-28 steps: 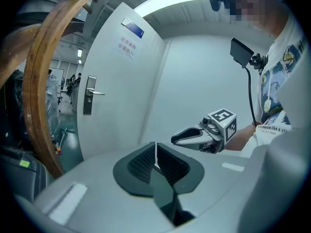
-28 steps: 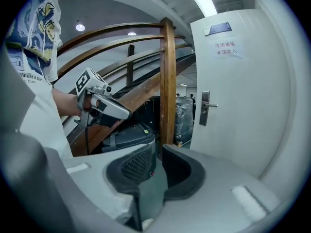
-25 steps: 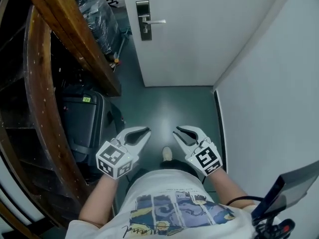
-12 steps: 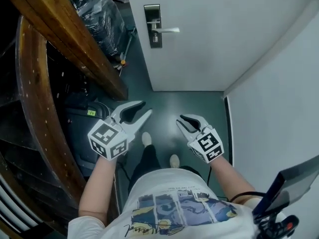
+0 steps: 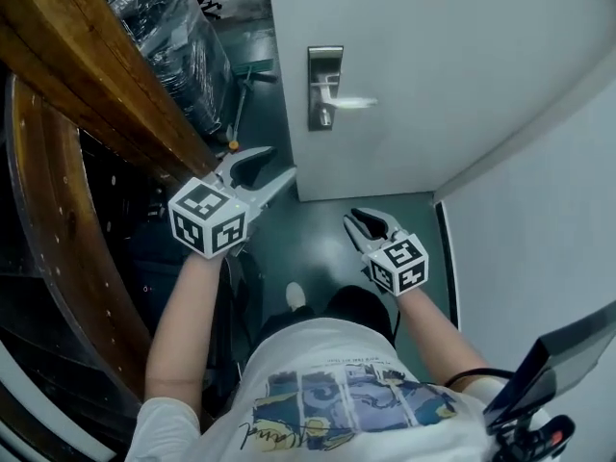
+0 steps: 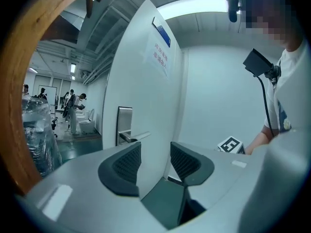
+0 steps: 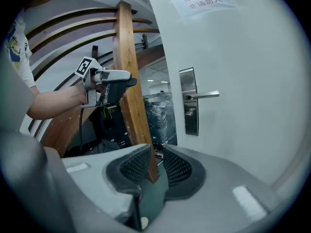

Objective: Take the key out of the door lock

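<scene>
The white door (image 5: 433, 56) carries a steel lock plate (image 5: 325, 87) with a lever handle (image 5: 351, 102). A small metal bit under the handle (image 5: 325, 116) may be the key; it is too small to be sure. My left gripper (image 5: 281, 162) hangs left of and below the plate, well short of the door. Its jaws have just been opening and hold nothing. In the left gripper view, plate (image 6: 125, 124) and handle (image 6: 135, 137) show beyond my left gripper (image 6: 155, 147). My right gripper (image 5: 369, 221) is lower, its pads a narrow gap apart and empty. The right gripper view shows the plate (image 7: 188, 101) far ahead of my right gripper (image 7: 156, 153).
A curved wooden stair beam (image 5: 96, 75) runs along the left, with a plastic-wrapped bundle (image 5: 168, 27) behind it. A white wall (image 5: 539, 210) closes the right side. A thin tool with an orange tip (image 5: 234, 123) leans by the door. People stand far off (image 6: 73, 108).
Both grippers and the person have moved towards the door, so the lock plate looks larger and nearer. The left gripper rose and its jaws spread apart.
</scene>
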Available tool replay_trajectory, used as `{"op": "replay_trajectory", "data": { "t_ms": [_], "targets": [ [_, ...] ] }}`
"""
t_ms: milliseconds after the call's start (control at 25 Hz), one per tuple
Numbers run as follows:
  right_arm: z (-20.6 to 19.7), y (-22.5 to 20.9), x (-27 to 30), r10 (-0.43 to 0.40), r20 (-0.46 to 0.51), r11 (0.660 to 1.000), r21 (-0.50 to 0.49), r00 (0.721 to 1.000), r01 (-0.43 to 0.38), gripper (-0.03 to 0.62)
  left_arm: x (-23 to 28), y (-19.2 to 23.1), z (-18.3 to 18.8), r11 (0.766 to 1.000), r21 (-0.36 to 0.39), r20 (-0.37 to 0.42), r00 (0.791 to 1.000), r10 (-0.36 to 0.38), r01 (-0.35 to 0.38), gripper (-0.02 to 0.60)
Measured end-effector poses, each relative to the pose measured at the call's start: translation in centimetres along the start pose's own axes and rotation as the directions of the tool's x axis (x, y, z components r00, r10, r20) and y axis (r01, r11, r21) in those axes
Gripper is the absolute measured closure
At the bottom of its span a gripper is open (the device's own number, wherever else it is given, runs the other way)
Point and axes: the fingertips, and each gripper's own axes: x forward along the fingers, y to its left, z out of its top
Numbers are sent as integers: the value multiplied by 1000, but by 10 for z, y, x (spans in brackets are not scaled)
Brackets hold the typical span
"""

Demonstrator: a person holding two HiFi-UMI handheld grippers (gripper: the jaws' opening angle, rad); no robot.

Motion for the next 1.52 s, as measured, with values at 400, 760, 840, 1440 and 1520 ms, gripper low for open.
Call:
{"op": "replay_trajectory", "data": {
  "t_ms": [400,760,840,1440,1520],
  "targets": [
    [42,-46,83,8,73,971,238,997,-25,524,61,120,62,1000,26,29,1000,-10,10,303],
    [56,-71,112,26,51,966,256,998,-38,519,108,176,122,995,0,102,990,-96,97,217],
    [51,-75,115,26,37,964,264,999,-35,519,119,178,130,990,5,112,983,-143,144,198],
    [53,-100,136,68,106,882,459,992,-110,519,150,168,144,949,60,132,940,-314,309,238],
    [58,-104,141,72,146,829,541,987,-140,519,150,168,144,949,64,133,940,-314,308,240]
  ]
}}
